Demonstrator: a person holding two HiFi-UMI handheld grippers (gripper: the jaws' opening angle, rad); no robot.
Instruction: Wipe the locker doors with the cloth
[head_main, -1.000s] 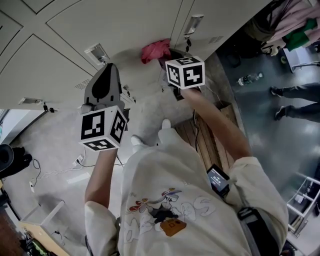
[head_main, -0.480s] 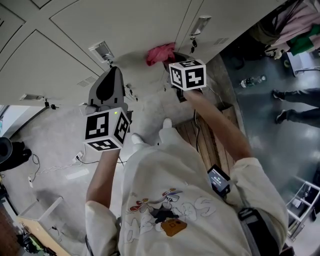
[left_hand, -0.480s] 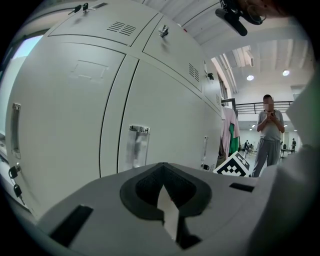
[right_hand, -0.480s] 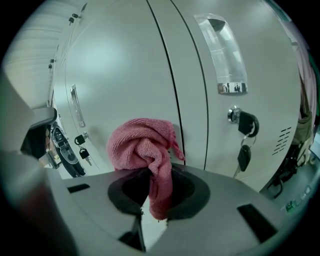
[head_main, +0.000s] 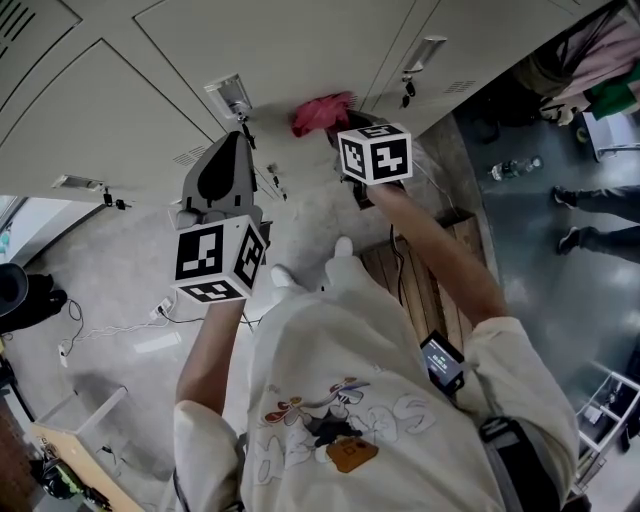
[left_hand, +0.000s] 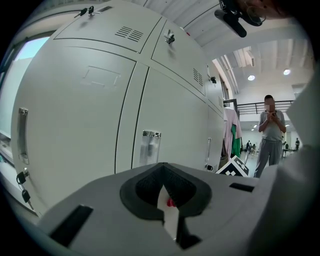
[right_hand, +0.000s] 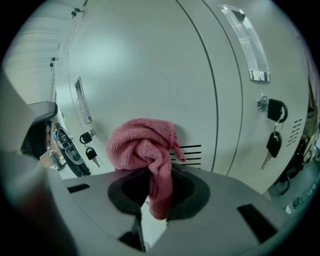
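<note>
One soft pink towel cloth (right_hand: 142, 145) is hanging in a bunch from the right gripper (right_hand: 152, 200). That gripper's jaws are squeezing tight on the cloth's lower end. The puffy top of the cloth seems to be touching a grey metal locker door (right_hand: 150, 65), just beside the little air slots (right_hand: 189, 152).

The cloth is looking light, floppy and easy to squash. It is probably going to fold and slide about when it is rubbed on the smooth door. It is not going to break, and it is not likely to scratch anything. Holding it by a thick fold, as now, is leaving a good soft lump sticking out for wiping, so a gentle push should be enough.

The left gripper (left_hand: 162, 192) is pointing at the lockers but is not touching them. Its jaws are sitting together with nothing between them.

Counting up, one cloth and two grippers are showing. The right gripper view is showing at least three doors, two shiny door handles (right_hand: 245, 45) and two sets of hanging keys (right_hand: 272, 137). One person (left_hand: 270, 132) is standing far off in the left gripper view.
</note>
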